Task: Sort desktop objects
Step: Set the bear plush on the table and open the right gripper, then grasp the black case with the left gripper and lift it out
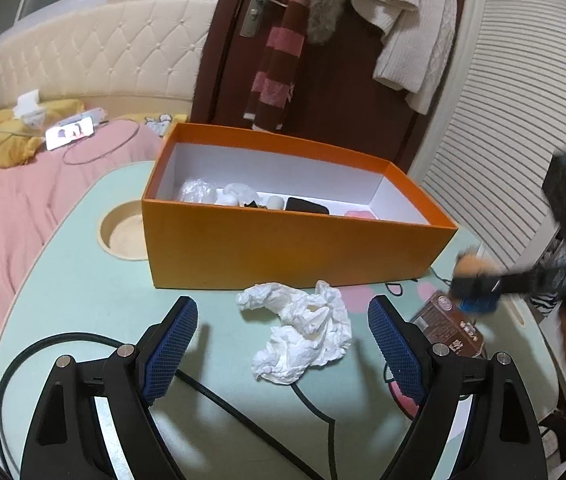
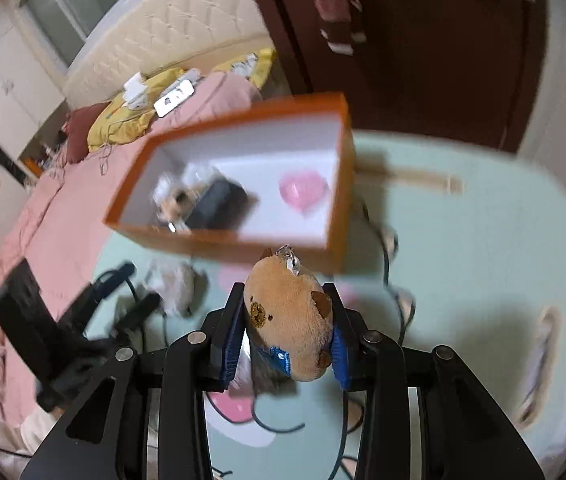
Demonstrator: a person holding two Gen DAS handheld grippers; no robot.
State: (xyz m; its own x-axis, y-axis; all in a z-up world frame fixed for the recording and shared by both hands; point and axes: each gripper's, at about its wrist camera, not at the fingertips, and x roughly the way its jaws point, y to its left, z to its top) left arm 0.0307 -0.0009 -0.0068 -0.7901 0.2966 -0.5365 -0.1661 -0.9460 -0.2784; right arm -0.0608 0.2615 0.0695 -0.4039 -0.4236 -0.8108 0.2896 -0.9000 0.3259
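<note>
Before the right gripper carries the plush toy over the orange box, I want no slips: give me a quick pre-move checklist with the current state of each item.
1. Right gripper shut on plush toy: ok, both pads press its sides.
2. Toy lifted off the table: ok.
3. Orange box open, no lid: ok.
4. Free floor in the box: ok, white bottom shows around the pink heart-shaped item.
5. Left gripper out of the path: ok, open, low over the crumpled tissue.
6. Cable clear of the toy: cannot tell, motion blur.

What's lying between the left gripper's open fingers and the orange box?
A crumpled white tissue on the green tabletop, short of the orange box; left wrist view.
</note>
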